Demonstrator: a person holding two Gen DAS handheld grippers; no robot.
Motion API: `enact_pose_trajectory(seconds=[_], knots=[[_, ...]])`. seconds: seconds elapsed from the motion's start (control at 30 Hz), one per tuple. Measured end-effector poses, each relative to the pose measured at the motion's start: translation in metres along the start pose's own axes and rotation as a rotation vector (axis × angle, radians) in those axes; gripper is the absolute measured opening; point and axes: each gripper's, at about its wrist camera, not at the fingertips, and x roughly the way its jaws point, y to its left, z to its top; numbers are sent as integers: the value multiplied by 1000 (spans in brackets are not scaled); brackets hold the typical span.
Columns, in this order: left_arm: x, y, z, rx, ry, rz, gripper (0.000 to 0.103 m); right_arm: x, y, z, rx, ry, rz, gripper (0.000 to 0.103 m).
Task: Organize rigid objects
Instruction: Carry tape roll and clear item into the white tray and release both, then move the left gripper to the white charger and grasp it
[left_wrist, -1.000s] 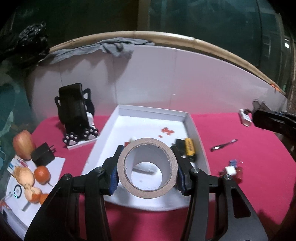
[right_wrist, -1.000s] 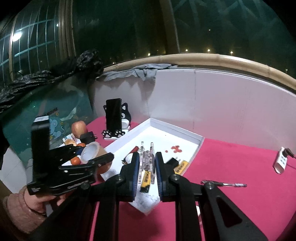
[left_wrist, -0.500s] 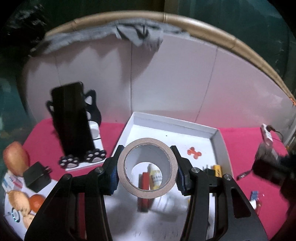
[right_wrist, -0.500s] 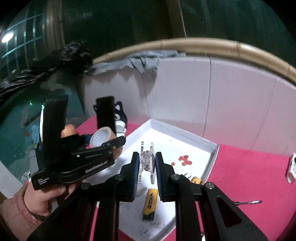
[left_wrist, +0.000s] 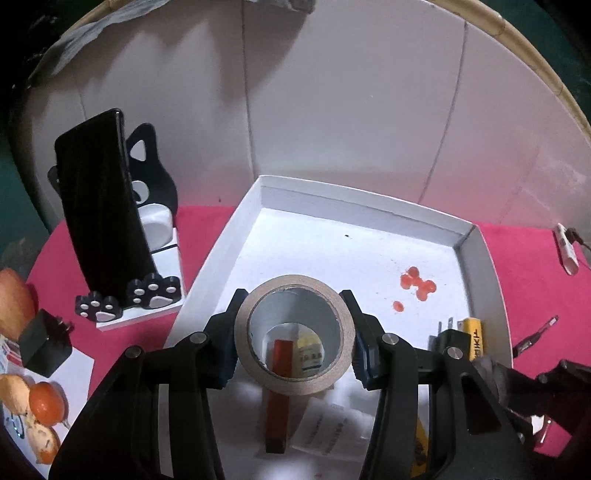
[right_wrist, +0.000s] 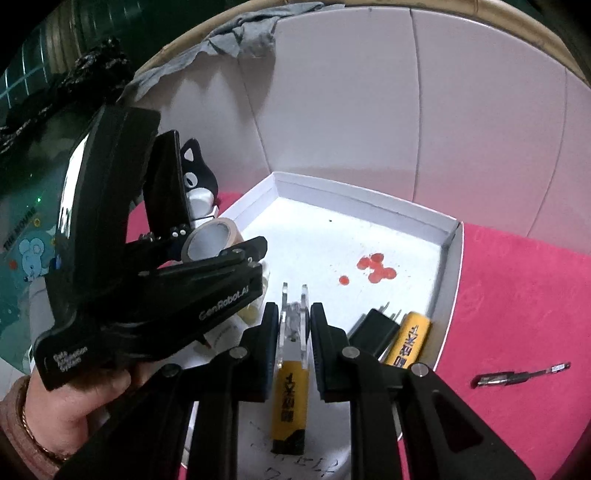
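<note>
My left gripper (left_wrist: 293, 341) is shut on a brown tape roll (left_wrist: 255, 354) and holds it over the white tray (left_wrist: 225, 243). In the right wrist view the roll (right_wrist: 231, 230) shows between the left gripper's fingers. My right gripper (right_wrist: 294, 328) is shut on a clear plastic piece (right_wrist: 293, 321) above the tray's (right_wrist: 452, 258) near end. In the tray lie a red bar (left_wrist: 277, 417), a small white bottle (left_wrist: 310, 356), yellow-black objects (right_wrist: 290, 398) (right_wrist: 408, 341), a black plug (right_wrist: 373, 326) and red beads (right_wrist: 375, 269).
A black phone (left_wrist: 99, 210) leans in a cat-shaped stand (left_wrist: 151, 170) left of the tray. Fruit (left_wrist: 44, 402) and a black charger (left_wrist: 44, 349) lie at far left. A metal tool (right_wrist: 521, 374) lies on the red cloth to the right. A white wall stands behind.
Both grippers have moved forward and lower over the tray, each holding its object. The tray and phone stand look closer and larger.
</note>
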Motion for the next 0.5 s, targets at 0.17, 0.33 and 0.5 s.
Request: enact_pose_trajectory(seconds=[0.17,0.33,0.5], knots=[[-10,3,4,-15,-28,26,89,-2,2,-3,3,-23,-15,83],[-34,0,5,11,-112,61,103,-18,2,-5,3,-71,-14,98],[-66,6,6,-49,-186,17,103,-62,-10,-9,32,-191,-16,103]])
